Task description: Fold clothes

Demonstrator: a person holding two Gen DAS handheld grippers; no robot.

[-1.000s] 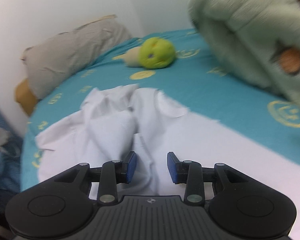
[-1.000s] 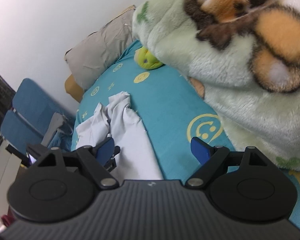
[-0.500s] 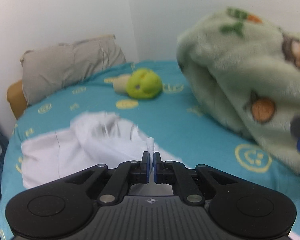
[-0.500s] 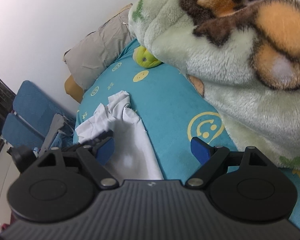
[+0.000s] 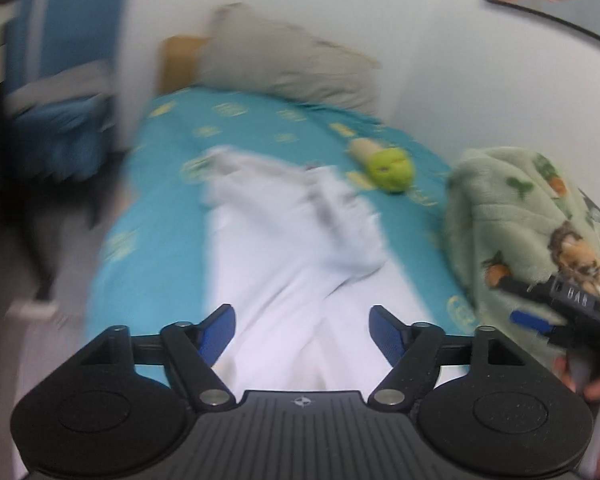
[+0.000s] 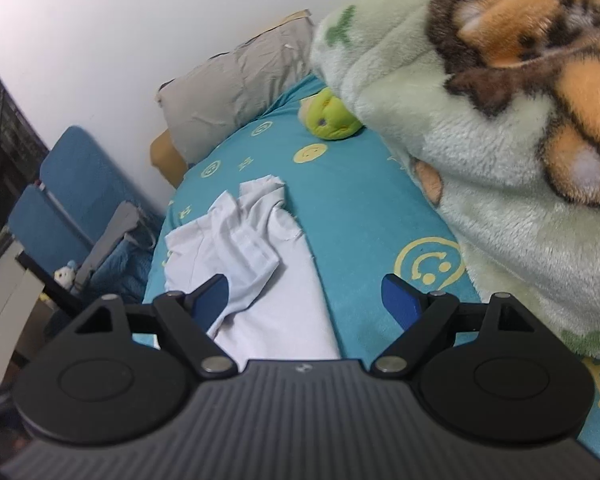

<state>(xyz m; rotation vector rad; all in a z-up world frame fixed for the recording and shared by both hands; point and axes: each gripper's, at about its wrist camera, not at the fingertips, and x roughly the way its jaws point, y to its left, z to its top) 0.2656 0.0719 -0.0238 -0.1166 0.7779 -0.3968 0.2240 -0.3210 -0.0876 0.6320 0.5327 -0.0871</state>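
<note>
A white garment [image 5: 284,248] lies lengthwise on the teal bedsheet [image 5: 160,216], its far end rumpled and folded over. My left gripper [image 5: 302,330] hovers above the garment's near part; its jaws are opening wide and nothing is pinched between them. The left wrist view is blurred by motion. The same white garment [image 6: 256,248] shows in the right wrist view, with a sleeve folded across its upper part. My right gripper [image 6: 306,300] stands open above the garment's near edge and holds nothing. The right gripper [image 5: 556,312] also shows at the right edge of the left wrist view, held by a hand.
A fluffy green blanket [image 6: 480,128] with animal prints is heaped along the right side of the bed. A green plush toy [image 6: 332,116] and a grey pillow [image 6: 240,92] lie at the head. A blue chair [image 6: 76,192] stands beside the bed on the left.
My left gripper pinched the garment's cloth, carried it and let go; it has since pulled back and up with jaws spread. The sleeve now lies folded over. The right gripper stayed put.
</note>
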